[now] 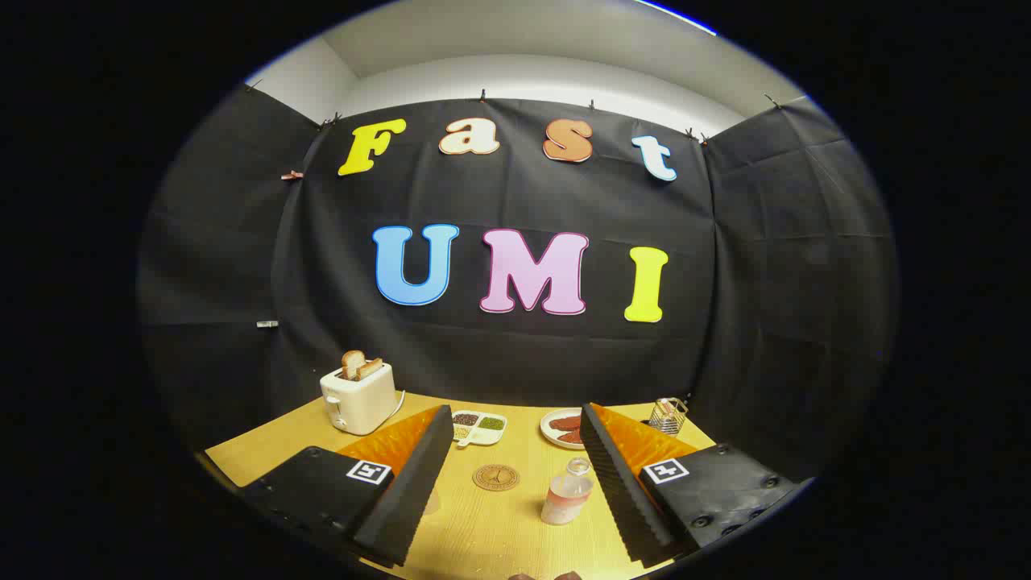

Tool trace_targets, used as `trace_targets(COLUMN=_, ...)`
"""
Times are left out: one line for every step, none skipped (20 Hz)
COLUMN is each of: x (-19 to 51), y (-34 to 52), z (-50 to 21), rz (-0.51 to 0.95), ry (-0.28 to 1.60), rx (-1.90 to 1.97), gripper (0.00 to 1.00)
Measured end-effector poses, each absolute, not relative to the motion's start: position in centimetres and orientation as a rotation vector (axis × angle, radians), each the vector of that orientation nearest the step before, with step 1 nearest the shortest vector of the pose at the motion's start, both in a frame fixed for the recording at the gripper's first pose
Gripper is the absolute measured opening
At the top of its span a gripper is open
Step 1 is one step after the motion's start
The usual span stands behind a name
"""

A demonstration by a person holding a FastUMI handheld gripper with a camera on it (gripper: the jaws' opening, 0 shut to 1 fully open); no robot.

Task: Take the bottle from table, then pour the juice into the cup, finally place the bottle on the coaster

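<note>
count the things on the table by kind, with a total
toaster: 1
divided dish: 1
plate: 1
wire holder: 1
coaster: 1
bottle: 1
total: 6
The gripper is open, the bottle between its fingers.

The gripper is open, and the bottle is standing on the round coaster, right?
Not quite. The gripper is open, but the gripper view shows the bottle standing on the bare table, beside the coaster, not on it.

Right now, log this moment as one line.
gripper: open, holding nothing | bottle: upright on table, between fingers, near right one | coaster: bare, just left of bottle
</note>
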State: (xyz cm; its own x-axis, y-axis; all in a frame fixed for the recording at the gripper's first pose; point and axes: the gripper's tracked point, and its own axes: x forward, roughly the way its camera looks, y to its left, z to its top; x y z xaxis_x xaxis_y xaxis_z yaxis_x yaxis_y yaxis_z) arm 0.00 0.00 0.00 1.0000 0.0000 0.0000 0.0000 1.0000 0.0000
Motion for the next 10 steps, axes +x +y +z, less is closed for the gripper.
trace_targets(x=0.10, y=0.00, z=-0.01, rz=0.000, ry=0.001, rx=-0.001, gripper=0.97)
trace_targets(x=0.19, y=0.01, z=-0.02, rz=0.001, ry=0.002, rx=0.000, gripper=0.97)
trace_targets(x=0.18, y=0.04, z=-0.10, rz=0.001, ry=0.004, rx=0.002, gripper=0.97)
trace_targets(x=0.21, y=0.03, z=-0.11, rz=0.001, ry=0.004, rx=0.004, gripper=0.97)
trace_targets(x=0.29, y=0.03, z=-0.01, rz=0.002, ry=0.004, rx=0.006, gripper=0.97)
trace_targets(x=0.29, y=0.01, z=0.02, rz=0.003, ry=0.003, rx=0.007, gripper=0.97)
trace_targets(x=0.34, y=-0.08, z=0.05, rz=0.003, ry=0.003, rx=0.006, gripper=0.97)
trace_targets(x=0.34, y=-0.06, z=0.10, rz=0.005, ry=0.001, rx=0.005, gripper=0.97)
trace_targets(x=0.28, y=-0.13, z=0.23, rz=0.006, ry=-0.001, rx=0.002, gripper=0.97)
trace_targets(x=0.39, y=-0.20, z=0.21, rz=0.008, ry=-0.003, rx=-0.003, gripper=0.97)
